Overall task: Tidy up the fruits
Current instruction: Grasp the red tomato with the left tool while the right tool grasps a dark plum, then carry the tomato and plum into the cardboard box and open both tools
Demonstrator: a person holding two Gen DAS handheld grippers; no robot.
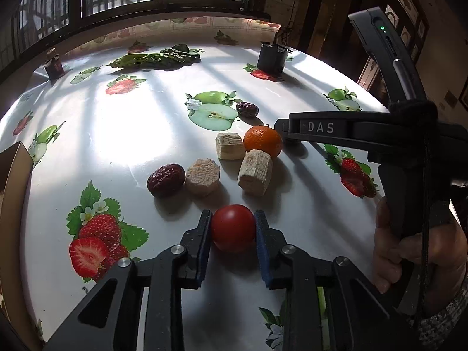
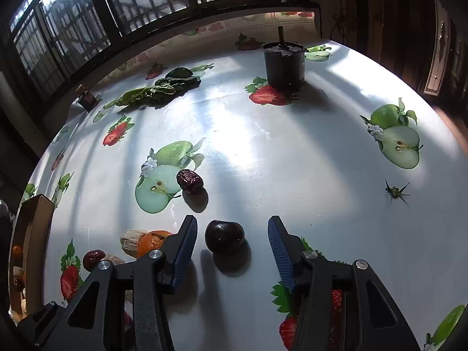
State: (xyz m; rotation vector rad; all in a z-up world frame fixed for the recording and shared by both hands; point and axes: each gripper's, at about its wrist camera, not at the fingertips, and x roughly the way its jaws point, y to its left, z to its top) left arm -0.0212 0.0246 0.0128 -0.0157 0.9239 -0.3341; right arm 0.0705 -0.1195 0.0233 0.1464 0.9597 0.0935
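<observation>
My left gripper (image 1: 233, 228) is shut on a small red tomato (image 1: 232, 226) that rests on the fruit-print tablecloth (image 1: 117, 134). Beyond it lie a red date (image 1: 165, 180), three pale dried chunks (image 1: 202, 176), an orange (image 1: 262, 142) and a second date (image 1: 247, 109). The right gripper's body (image 1: 351, 130) reaches in from the right beside the orange. In the right wrist view my right gripper (image 2: 232, 241) stands open around a dark round fruit (image 2: 224, 236), pads clear of it on both sides. The orange (image 2: 152, 241) and a date (image 2: 189, 181) sit to its left.
A cardboard box (image 2: 32, 234) stands at the table's left edge. Leafy greens (image 2: 158, 90), a small brown jar (image 2: 87, 98) and a dark can (image 2: 283, 64) sit at the back. A green stem scrap (image 2: 396, 191) lies to the right. A hand (image 1: 415, 251) grips the right handle.
</observation>
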